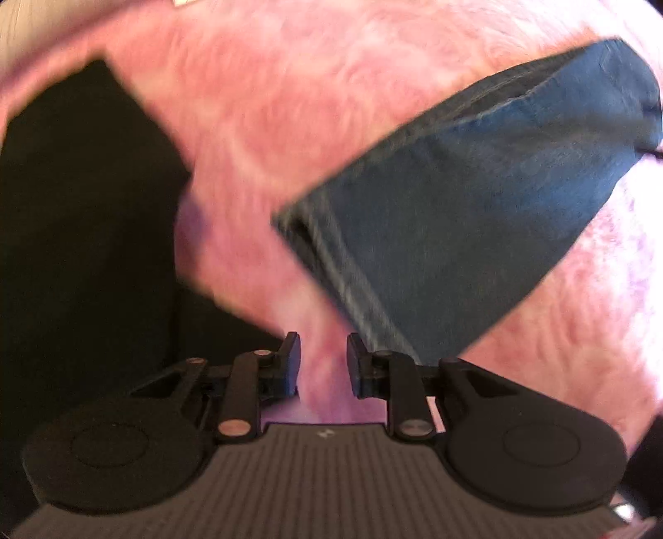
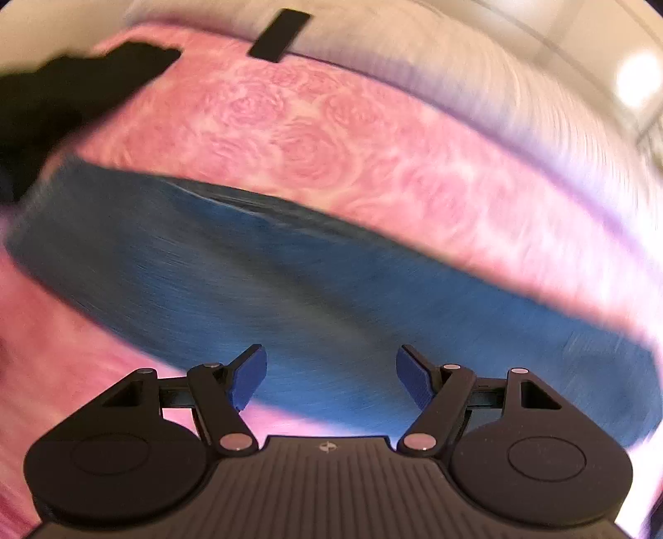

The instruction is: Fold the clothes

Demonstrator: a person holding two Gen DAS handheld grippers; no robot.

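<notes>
A blue denim garment (image 1: 476, 207) lies folded on the pink rose-patterned bedspread (image 1: 290, 103). In the left wrist view its stitched edge runs down to just behind the right finger of my left gripper (image 1: 323, 344). That gripper points down at the bed, its jaws a narrow gap apart with only pink cover showing between them. In the right wrist view the denim garment (image 2: 290, 282) stretches across the middle. My right gripper (image 2: 331, 356) hangs above its near edge, wide open with nothing between its pads. Both views are blurred.
A black garment (image 1: 83, 207) lies on the bedspread to the left of the denim; in the right wrist view this black garment (image 2: 74, 91) is at the far left. A black strip (image 2: 279, 35) sits at the bed's far edge, beside a white surface (image 2: 414, 54).
</notes>
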